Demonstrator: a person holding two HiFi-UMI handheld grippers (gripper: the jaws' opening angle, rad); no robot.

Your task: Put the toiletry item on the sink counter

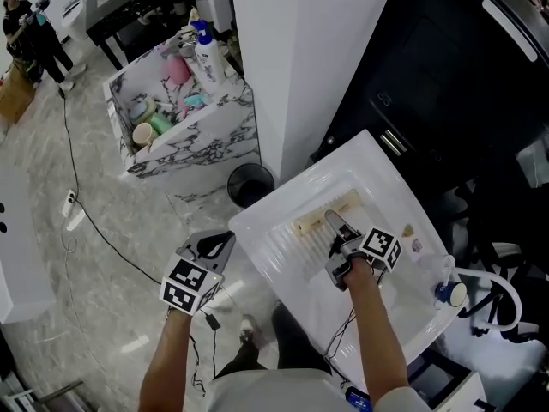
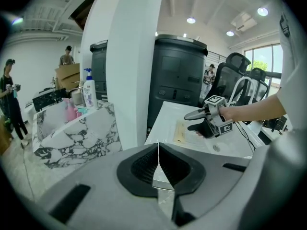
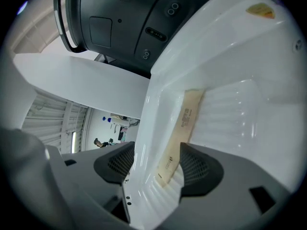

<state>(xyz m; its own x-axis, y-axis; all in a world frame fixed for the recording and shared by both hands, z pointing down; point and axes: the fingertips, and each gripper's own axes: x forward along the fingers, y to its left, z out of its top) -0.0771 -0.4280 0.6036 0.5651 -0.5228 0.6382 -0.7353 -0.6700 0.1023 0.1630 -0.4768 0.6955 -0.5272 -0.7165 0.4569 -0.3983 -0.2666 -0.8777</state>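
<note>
The toiletry item (image 1: 324, 215) is a long flat beige packet lying on the ribbed shelf of the white sink counter (image 1: 395, 197). My right gripper (image 1: 336, 234) hovers right over its near end with the jaws wide apart. In the right gripper view the packet (image 3: 184, 123) lies on the counter between the pads of that open gripper (image 3: 156, 169), closer to the right pad (image 3: 199, 169). My left gripper (image 1: 214, 245) is off the counter's left edge, over the floor, shut and empty; its own view shows the closed jaws (image 2: 158, 169) and the packet (image 2: 180, 132) far ahead.
A white pillar (image 1: 292, 58) and a big black machine (image 1: 429, 67) stand behind the counter. A black bin (image 1: 249, 183) and a marble-patterned box (image 1: 184, 136) of bottles sit on the floor to the left. A cable crosses the floor. A person (image 1: 30, 33) stands far left.
</note>
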